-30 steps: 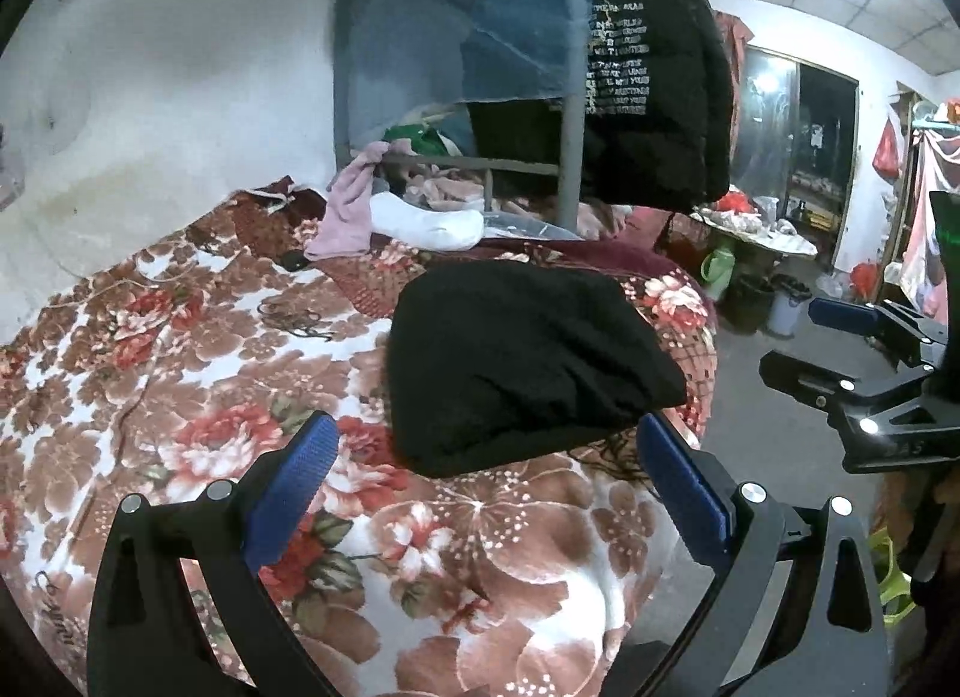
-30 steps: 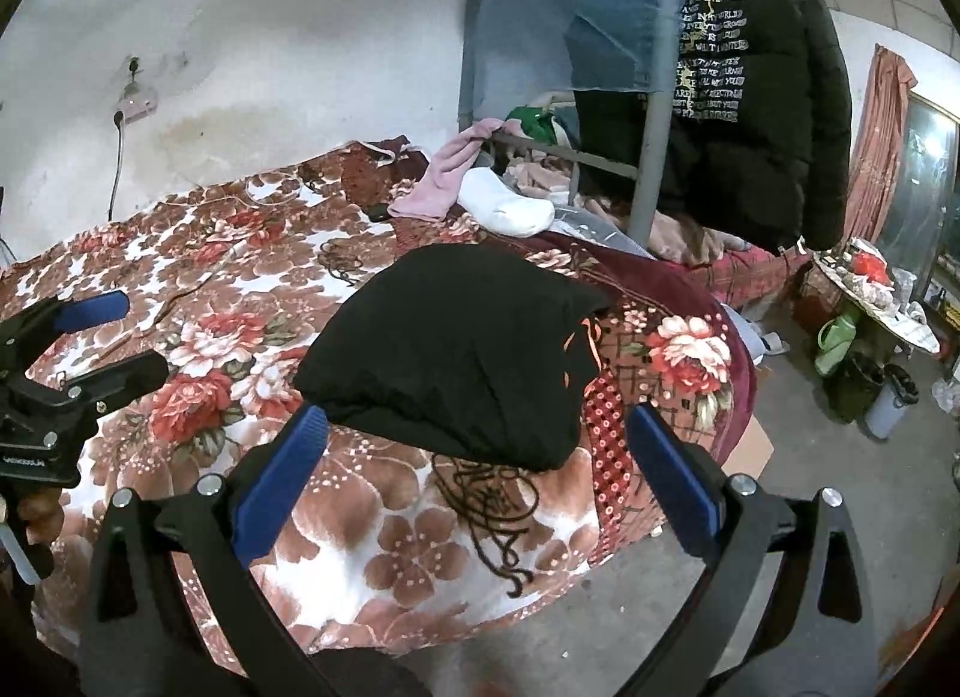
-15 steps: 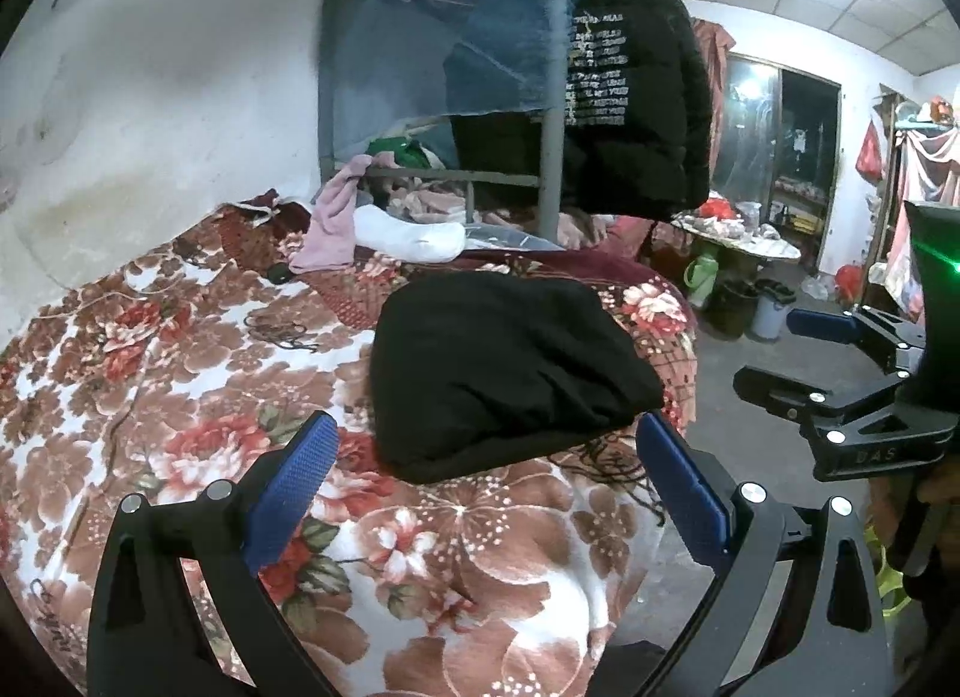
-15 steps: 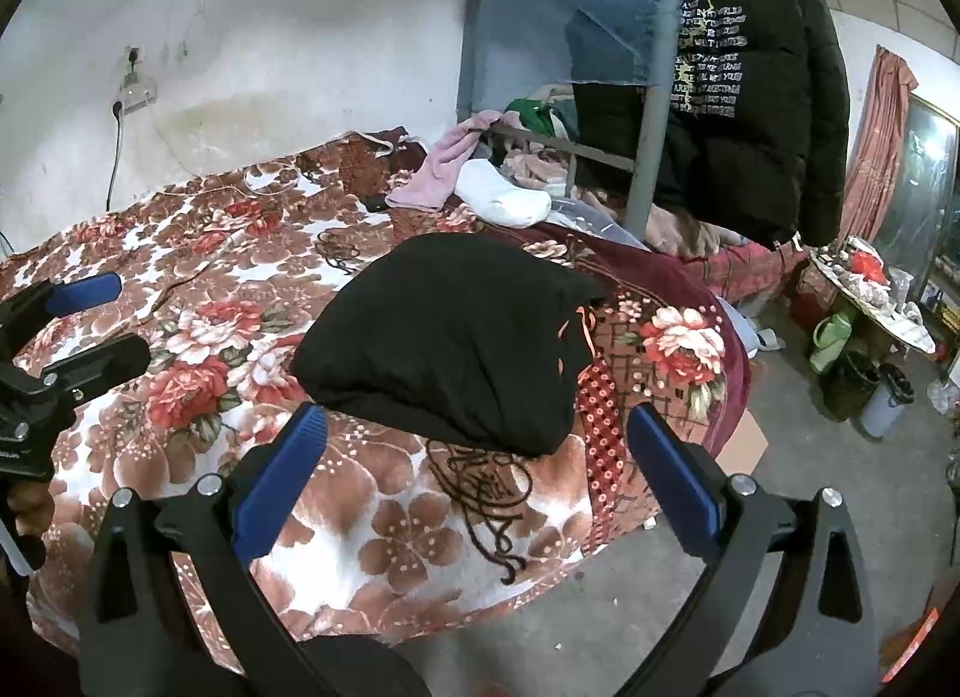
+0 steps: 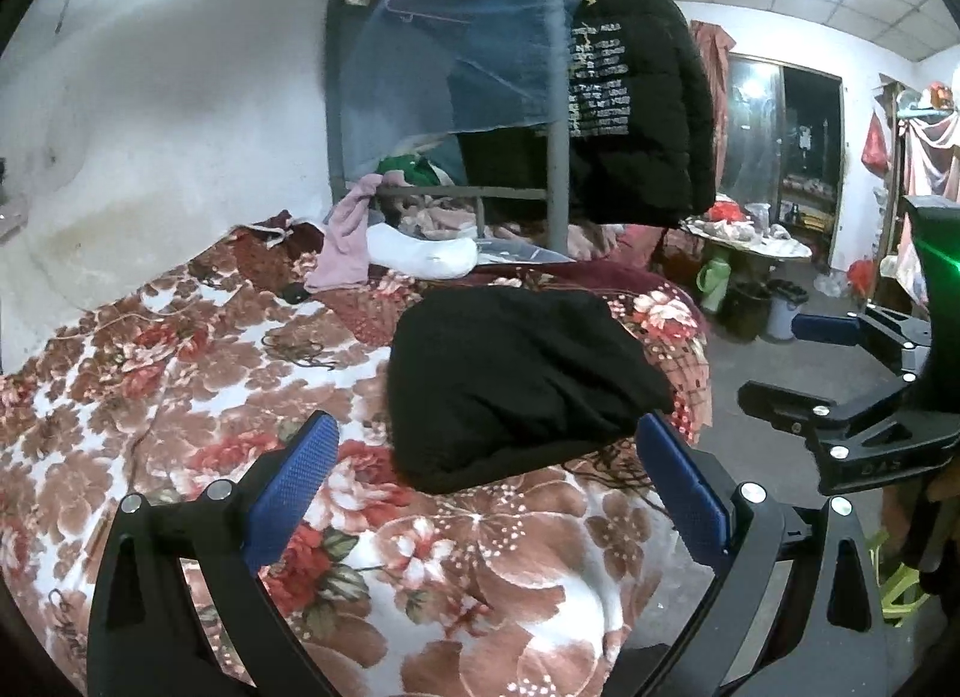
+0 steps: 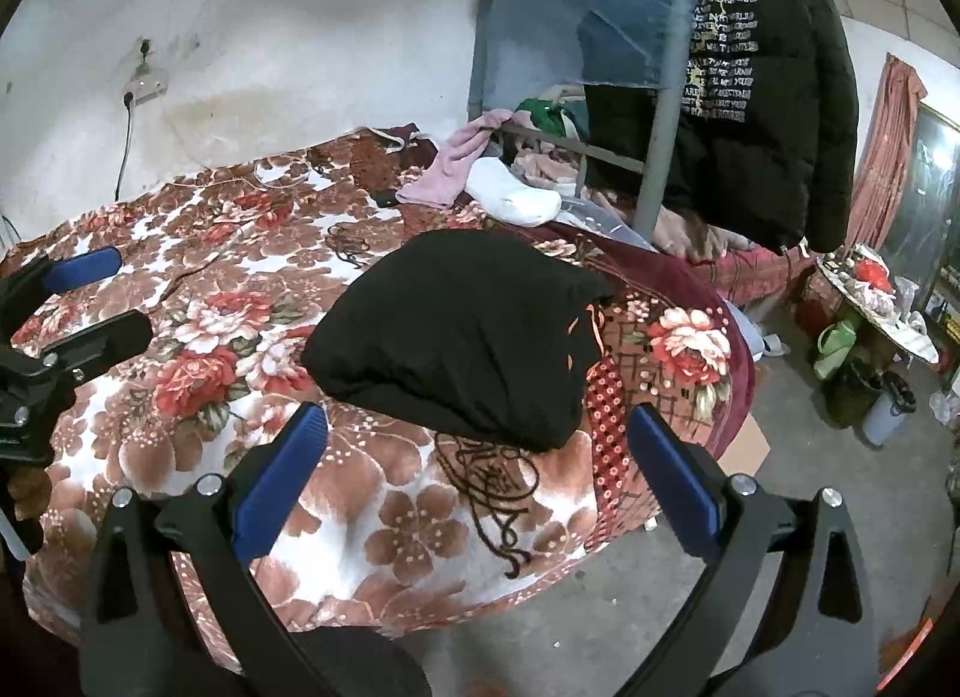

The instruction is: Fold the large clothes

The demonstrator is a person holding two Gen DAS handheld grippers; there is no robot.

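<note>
A black garment (image 5: 510,379) lies folded in a compact bundle near the foot corner of the floral bed (image 5: 180,373); it also shows in the right wrist view (image 6: 462,337). My left gripper (image 5: 486,493) is open and empty, held back from the bundle above the blanket. My right gripper (image 6: 480,475) is open and empty, also short of the bundle, over the bed's edge. Each gripper shows in the other's view, the right one (image 5: 852,391) off the bed's right side, the left one (image 6: 66,307) over the bed's left part.
A bunk frame post (image 5: 558,156) with a hanging black jacket (image 5: 636,114) and blue netting stands behind the bed. Pink and white clothes (image 5: 414,247) lie at the bed's head. Bins and a cluttered table (image 5: 756,277) stand on the floor to the right.
Both grippers have pulled back and risen slightly from the folded bundle; the garment lies unmoved.
</note>
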